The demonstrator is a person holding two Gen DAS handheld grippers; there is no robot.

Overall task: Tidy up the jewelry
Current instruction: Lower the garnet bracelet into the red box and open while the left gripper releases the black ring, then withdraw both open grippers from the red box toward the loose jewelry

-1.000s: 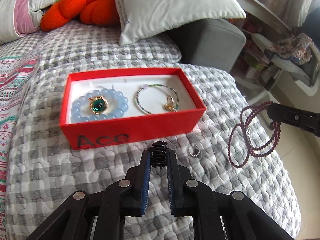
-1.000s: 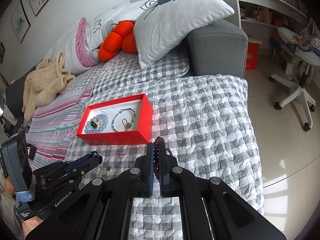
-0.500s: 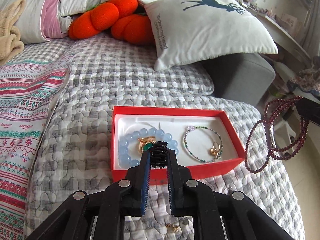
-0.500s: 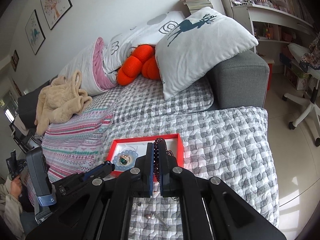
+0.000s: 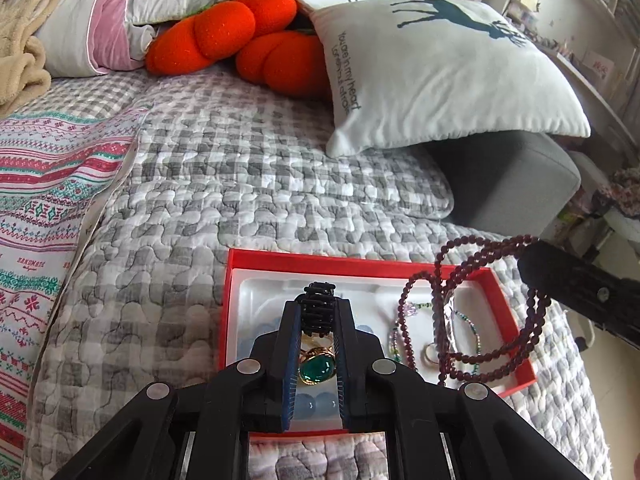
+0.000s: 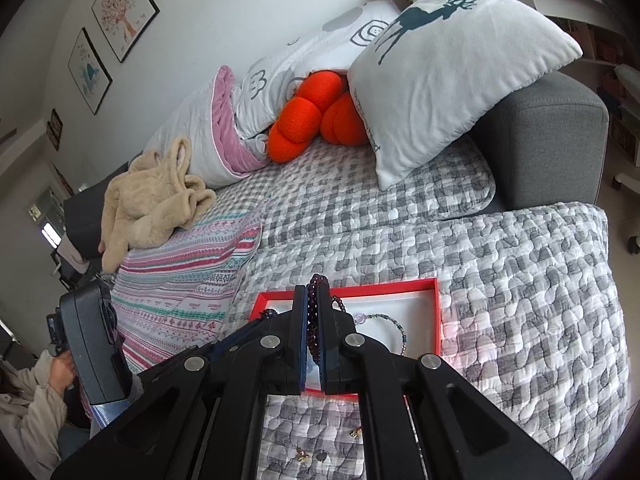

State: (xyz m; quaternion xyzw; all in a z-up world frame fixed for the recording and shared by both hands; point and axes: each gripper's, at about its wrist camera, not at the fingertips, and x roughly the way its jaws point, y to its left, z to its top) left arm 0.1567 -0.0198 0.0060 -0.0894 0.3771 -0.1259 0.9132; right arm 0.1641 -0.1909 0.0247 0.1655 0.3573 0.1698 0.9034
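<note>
Carried forward from short of red box (image 5: 514,316) to directly above it, both loads. Left hand-held gripper (image 5: 318,322) clamped on black claw clip (image 5: 318,306), over pale blue bead bracelet (image 5: 316,404) and green-stone ring (image 5: 318,368). Right hand-held gripper (image 6: 314,322) clamped on dark red bead strand (image 5: 494,312), loops dangling over box's right half above thin beaded bracelet (image 6: 394,328). Best lowered until loops pooled inside white liner before releasing; small pieces (image 6: 304,456) left on quilt (image 6: 520,280).

Bright, even daylight from the right, soft shadows under the deer pillow (image 6: 448,64), both views sharp at centre, strong fisheye bending at edges, dark vignette in the right wrist corners, shelves (image 5: 600,8) slightly washed out.
</note>
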